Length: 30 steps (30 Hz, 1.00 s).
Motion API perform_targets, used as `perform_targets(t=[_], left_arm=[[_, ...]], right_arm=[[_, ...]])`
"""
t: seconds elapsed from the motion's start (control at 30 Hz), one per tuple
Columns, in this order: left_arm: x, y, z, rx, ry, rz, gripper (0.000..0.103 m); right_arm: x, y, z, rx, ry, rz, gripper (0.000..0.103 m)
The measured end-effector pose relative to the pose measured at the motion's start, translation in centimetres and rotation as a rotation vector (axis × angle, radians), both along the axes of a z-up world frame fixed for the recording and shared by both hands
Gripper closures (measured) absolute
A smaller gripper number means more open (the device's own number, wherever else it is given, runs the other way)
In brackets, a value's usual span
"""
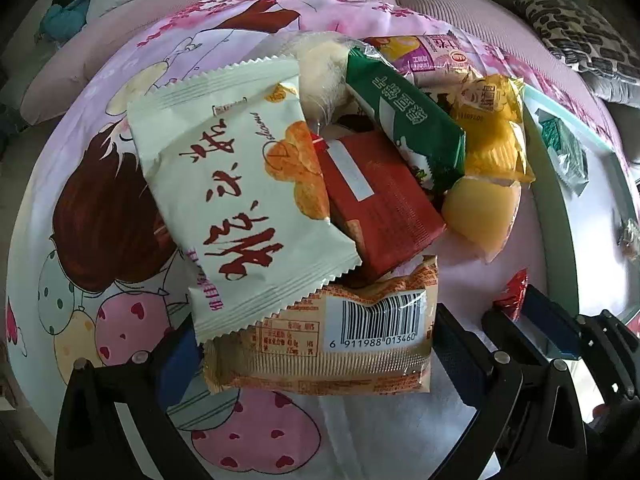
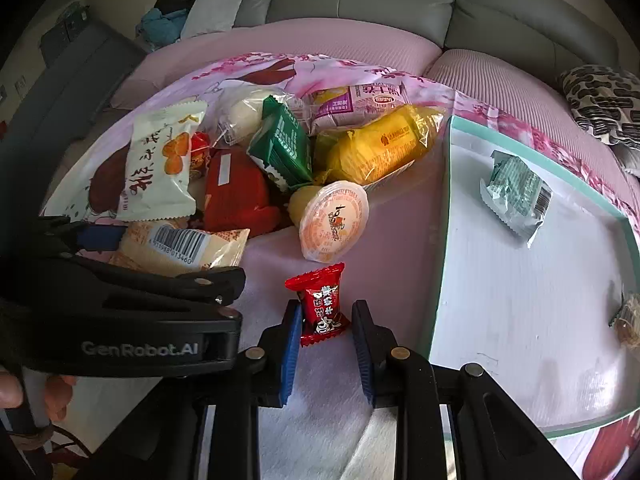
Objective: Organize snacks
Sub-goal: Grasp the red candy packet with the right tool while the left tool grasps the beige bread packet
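Note:
A heap of snack packets lies on a pink cartoon cloth (image 1: 100, 208). My left gripper (image 1: 316, 324) points down over the heap's near edge. Its fingers stand apart on either side of an orange packet with a barcode (image 1: 320, 344), which does not look squeezed. A white packet with red writing (image 1: 224, 200) overlaps that packet. My right gripper (image 2: 326, 316) is shut on a small red candy (image 2: 322, 304) standing upright on the cloth, just left of the tray (image 2: 444, 200). The candy (image 1: 512, 292) also shows in the left wrist view.
The heap holds a red box (image 2: 236, 192), a green packet (image 2: 282, 144), yellow cake packets (image 2: 380, 148), a jelly cup (image 2: 334, 220) and a pink packet (image 2: 356, 108). The white, teal-rimmed tray holds a pale green packet (image 2: 516, 196). A grey sofa (image 2: 360, 4) stands behind.

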<state>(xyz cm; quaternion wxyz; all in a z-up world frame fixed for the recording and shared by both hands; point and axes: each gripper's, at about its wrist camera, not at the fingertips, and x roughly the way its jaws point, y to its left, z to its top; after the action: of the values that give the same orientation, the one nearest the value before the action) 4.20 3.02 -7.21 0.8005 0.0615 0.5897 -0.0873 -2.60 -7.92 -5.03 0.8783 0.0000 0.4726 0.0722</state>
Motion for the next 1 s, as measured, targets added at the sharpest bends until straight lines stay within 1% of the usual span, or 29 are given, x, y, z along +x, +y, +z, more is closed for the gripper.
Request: perform_targets(t=[0.1, 0.17, 0.3, 0.43, 0.53, 0.63, 0.73, 0.9, 1.0], left_arm=[[0.1, -0.4, 0.1, 0.001, -0.005, -0.001, 0.001], [0.0, -0.1, 0.3, -0.004, -0.011, 0.003, 0.007], [0.2, 0.4, 1.4, -0.046, -0.025, 0.008, 0.018], [0.1, 0.8, 2.3, -0.067, -0.035, 0.010, 0.023], [-0.3, 1.3, 3.1, -0.086, -0.053, 0.011, 0.023], [-0.4, 1.3, 3.9, -0.079, -0.075, 0.009, 0.023], [-0.8, 1.5, 4.8, -0.090, -0.093, 0.007, 0.023], [-1.8, 2.0, 7.1, -0.111, -0.155, -0.001, 0.023], [-1.7, 1.7, 8.0, -0.115, -0.186, -0.004, 0.023]], right_arm=[[0.0, -0.1, 0.0, 0.004, 0.002, 0.000, 0.076], [0.1, -0.1, 0.0, 0.009, 0.002, -0.002, 0.076], [0.0, -0.4, 0.5, 0.008, -0.010, -0.021, 0.076], [-0.1, -1.3, 1.3, 0.031, -0.033, -0.050, 0.076], [-0.5, -1.7, 2.3, 0.046, -0.068, -0.058, 0.076], [-0.9, -2.0, 3.2, 0.062, -0.099, -0.057, 0.076], [-1.2, -2.2, 4.0, 0.064, -0.125, -0.064, 0.076], [-1.7, -2.6, 5.1, 0.076, -0.158, -0.075, 0.076], [-1.9, -2.9, 5.3, 0.083, -0.166, -0.083, 0.076]])
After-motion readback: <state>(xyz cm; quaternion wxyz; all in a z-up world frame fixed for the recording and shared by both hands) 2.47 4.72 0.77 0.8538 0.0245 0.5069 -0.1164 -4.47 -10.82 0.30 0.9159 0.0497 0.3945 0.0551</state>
